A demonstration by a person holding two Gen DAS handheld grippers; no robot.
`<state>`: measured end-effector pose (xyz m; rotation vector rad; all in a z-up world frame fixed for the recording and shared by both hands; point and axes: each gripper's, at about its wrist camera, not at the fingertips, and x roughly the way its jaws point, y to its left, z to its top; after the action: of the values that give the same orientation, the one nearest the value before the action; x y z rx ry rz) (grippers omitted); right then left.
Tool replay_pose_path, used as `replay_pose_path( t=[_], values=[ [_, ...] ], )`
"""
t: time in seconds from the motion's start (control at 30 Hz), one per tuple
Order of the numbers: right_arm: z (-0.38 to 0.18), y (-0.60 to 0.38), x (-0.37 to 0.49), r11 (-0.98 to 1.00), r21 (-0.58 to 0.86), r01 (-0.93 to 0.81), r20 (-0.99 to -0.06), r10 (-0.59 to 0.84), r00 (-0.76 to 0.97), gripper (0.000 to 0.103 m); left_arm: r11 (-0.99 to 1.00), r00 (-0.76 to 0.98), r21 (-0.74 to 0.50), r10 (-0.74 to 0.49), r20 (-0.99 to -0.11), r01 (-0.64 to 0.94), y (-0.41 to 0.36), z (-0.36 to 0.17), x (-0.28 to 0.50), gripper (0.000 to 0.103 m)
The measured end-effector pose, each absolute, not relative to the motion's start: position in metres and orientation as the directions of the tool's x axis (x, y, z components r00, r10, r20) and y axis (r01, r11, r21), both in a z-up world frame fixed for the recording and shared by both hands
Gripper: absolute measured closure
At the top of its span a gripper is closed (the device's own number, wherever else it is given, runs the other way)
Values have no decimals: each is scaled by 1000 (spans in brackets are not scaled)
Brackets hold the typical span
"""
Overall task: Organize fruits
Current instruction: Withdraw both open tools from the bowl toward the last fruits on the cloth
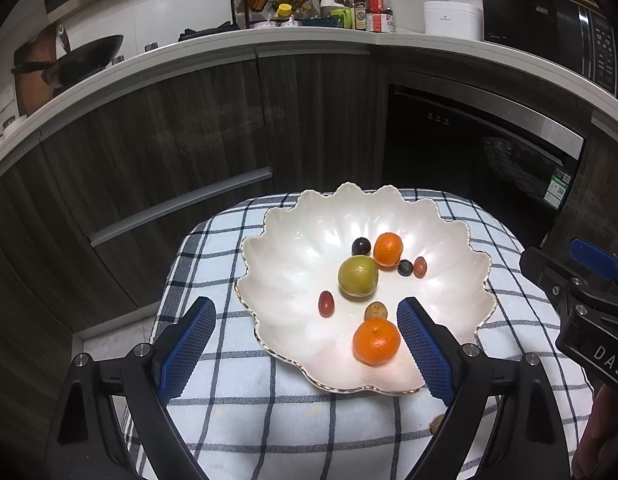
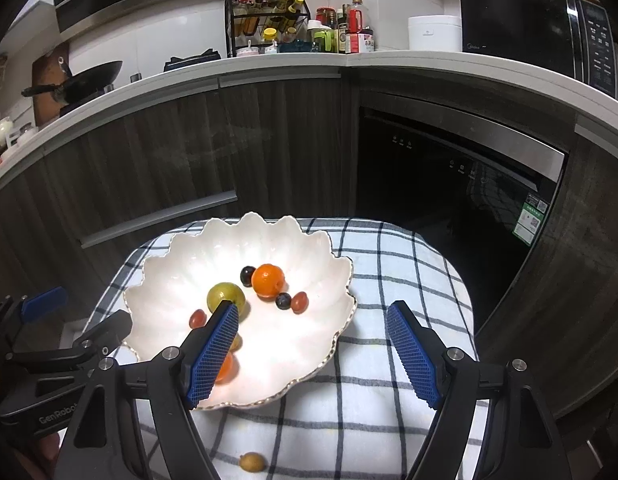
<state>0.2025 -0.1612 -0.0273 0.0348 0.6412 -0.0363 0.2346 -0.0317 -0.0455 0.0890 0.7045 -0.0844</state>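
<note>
Only the right wrist view shows a small yellowish fruit (image 2: 252,461) lying off the scalloped bowl (image 2: 181,264), nearer the camera; both left tongs (image 1: 305,340) and right tongs (image 2: 311,350) stand apart, empty, one finger (image 2: 213,354) half-hiding an orange (image 2: 226,368).

**Open right gripper above the cloth, bowl to its left**

The right gripper (image 2: 311,316) hung open and empty. Its left finger (image 2: 213,350) overlapped the scalloped white bowl (image 2: 333,276), which held an orange (image 2: 268,279), a green fruit (image 2: 225,296) and small dark berries. A small yellow-brown fruit (image 2: 252,461) lay on the checked cloth (image 2: 409,272), beneath the claw.
</note>
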Motion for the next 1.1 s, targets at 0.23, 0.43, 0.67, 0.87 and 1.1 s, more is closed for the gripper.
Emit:
replay_pose_path(
  t=[0.23, 0.43, 0.67, 0.87, 1.1],
  values=[
    [-24, -172, 185, 998, 22, 63, -596, -37, 802, 25, 989, 767, 60, -66, -638, 135, -46, -39, 221, 10],
    [-22, -184, 168, 996, 24, 89, -593, -57, 803, 25, 985, 762, 54, -93, -641, 166, -58, -39, 209, 8],
    [-26, -194, 150, 994, 21, 110, -597, -76, 799, 25, 979, 753, 53, -117, -648, 198, -70, -44, 196, 6],
    [-32, -199, 139, 992, 12, 124, -603, -92, 793, 25, 975, 739, 41, -138, -659, 218, -74, -51, 186, 3],
    [-41, -205, 127, 989, 4, 146, -607, -114, 786, 16, 968, 726, 20, -174, -665, 250, -78, -61, 175, 1]
  ],
)
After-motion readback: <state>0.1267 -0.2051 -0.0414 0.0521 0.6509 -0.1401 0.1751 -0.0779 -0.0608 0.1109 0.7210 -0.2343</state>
